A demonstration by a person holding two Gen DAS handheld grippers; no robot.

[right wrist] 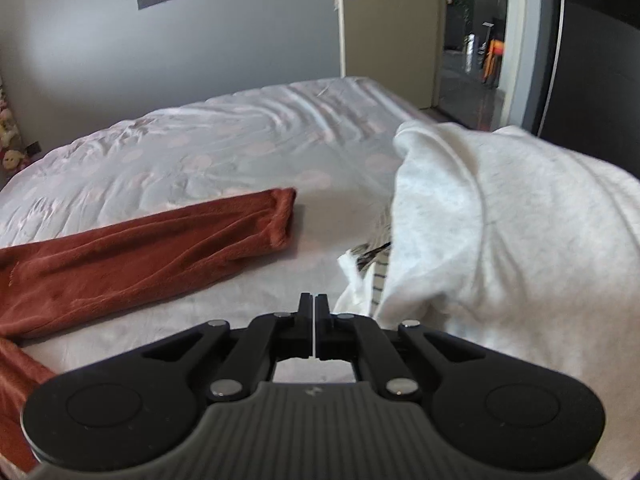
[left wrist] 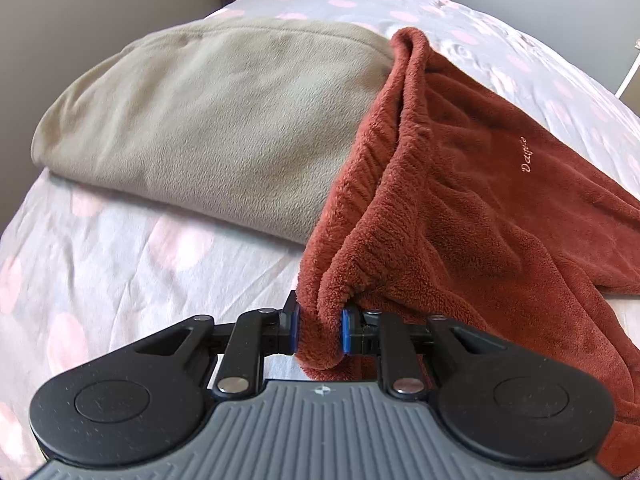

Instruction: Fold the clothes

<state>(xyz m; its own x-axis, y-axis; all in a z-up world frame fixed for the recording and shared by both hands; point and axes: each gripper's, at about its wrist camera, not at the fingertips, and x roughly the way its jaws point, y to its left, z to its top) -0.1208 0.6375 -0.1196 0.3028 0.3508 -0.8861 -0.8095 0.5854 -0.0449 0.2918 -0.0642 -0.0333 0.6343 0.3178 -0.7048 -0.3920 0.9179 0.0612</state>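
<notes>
A rust-red fleece garment (left wrist: 460,200) lies on the bed with its ribbed waistband bunched toward me. My left gripper (left wrist: 319,330) is shut on a fold of that waistband, the blue pads (left wrist: 346,330) pressing the fleece from both sides. In the right wrist view one leg of the red fleece garment (right wrist: 152,248) stretches across the sheet to a cuff near the middle. My right gripper (right wrist: 315,312) hovers over the bare sheet to the right of that leg; it is shut with nothing between its fingers.
A folded beige fleece (left wrist: 208,120) lies on the dotted bedsheet (left wrist: 120,248) left of the red garment. A heap of white clothes (right wrist: 500,232) with a striped piece sits at the right. A door (right wrist: 384,20) and doorway stand beyond the bed.
</notes>
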